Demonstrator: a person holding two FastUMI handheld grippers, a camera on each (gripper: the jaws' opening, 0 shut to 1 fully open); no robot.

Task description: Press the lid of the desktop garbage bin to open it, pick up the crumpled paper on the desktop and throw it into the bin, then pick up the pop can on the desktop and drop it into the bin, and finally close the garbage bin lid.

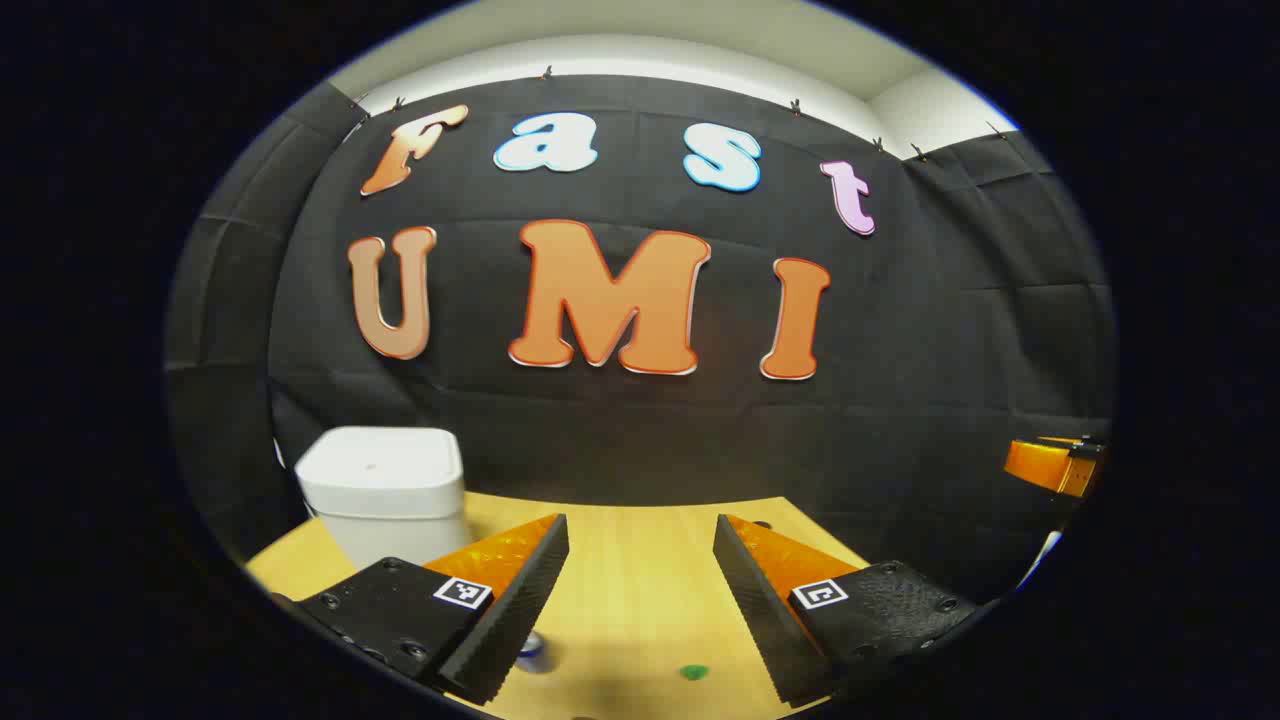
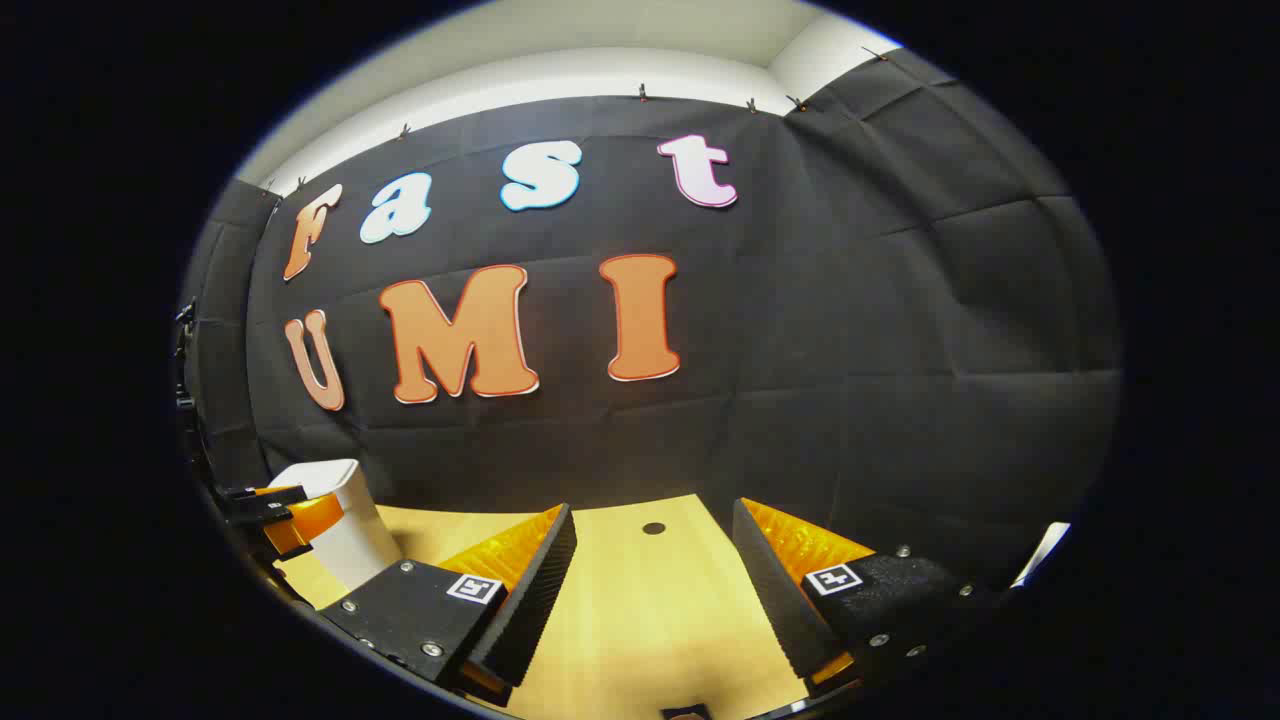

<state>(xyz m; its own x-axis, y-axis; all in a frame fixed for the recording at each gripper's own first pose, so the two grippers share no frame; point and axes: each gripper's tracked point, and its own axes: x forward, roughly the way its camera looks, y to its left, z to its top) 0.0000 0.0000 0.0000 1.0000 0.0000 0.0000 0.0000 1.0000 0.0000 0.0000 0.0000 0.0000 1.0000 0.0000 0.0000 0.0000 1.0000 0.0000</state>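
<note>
We see the left claw (image 1: 640, 590) wide apart with nothing between its fingers, above the table (image 1: 640, 560); the bin (image 1: 385, 490), lid down, stands far left. The right claw (image 2: 655, 590) likewise gapes wide, holding nothing.

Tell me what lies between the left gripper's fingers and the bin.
Nothing: in the left gripper view, bare table separates the open left gripper from the closed bin.

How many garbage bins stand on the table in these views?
1. The white garbage bin, lid closed, stands at the table's far left by the wall; the right gripper view shows it too. Others may be hidden.
</note>
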